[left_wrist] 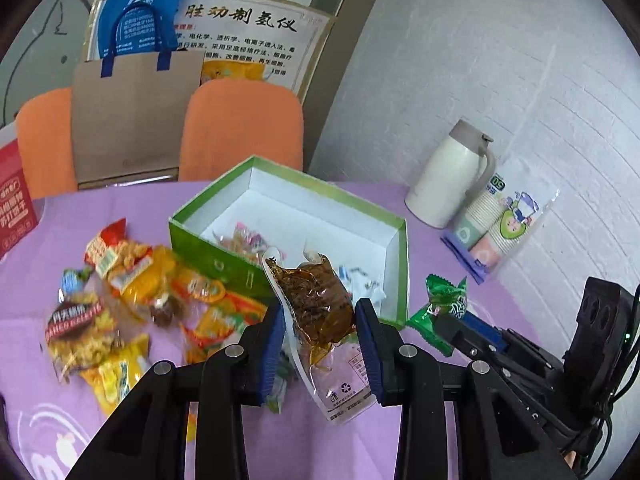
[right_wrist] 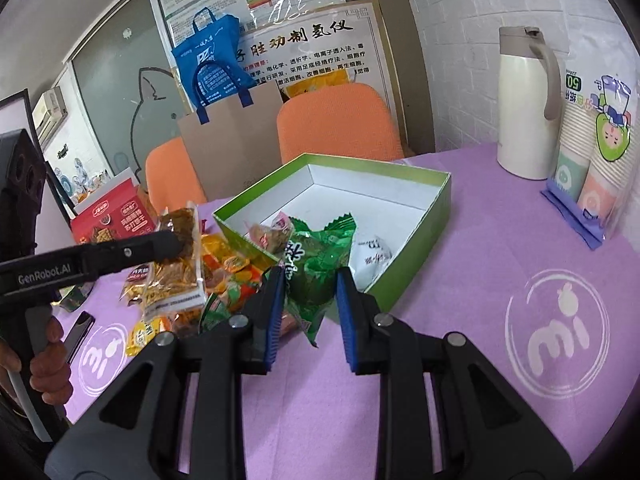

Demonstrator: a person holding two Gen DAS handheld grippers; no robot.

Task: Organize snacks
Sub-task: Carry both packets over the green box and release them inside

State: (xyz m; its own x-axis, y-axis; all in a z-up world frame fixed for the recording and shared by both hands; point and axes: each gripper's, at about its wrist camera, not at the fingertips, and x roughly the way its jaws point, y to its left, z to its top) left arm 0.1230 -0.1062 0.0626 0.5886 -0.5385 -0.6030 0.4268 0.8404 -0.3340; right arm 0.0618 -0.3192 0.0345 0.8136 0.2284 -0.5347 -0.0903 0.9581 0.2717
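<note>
My left gripper (left_wrist: 320, 306) is shut on a clear packet of brown snack (left_wrist: 312, 288), held upright just before the near wall of the open green box (left_wrist: 208, 256). My right gripper (right_wrist: 310, 276) is shut on a green wrapped snack (right_wrist: 320, 244) at the box's (right_wrist: 416, 240) near corner. A few snacks (left_wrist: 244, 240) and a white packet (right_wrist: 372, 256) lie inside the box. A pile of yellow and orange snack packets (left_wrist: 132, 280) lies on the purple cloth left of the box. The right gripper (left_wrist: 448, 320) also shows in the left wrist view.
A white thermos jug (right_wrist: 524, 108) and a sleeve of paper cups (right_wrist: 596, 160) stand at the table's right by the wall. A red carton (right_wrist: 116, 216) sits at the left. Two orange chairs (left_wrist: 244, 128) stand behind. A dark phone (right_wrist: 80, 332) lies near a person's hand (right_wrist: 48, 368).
</note>
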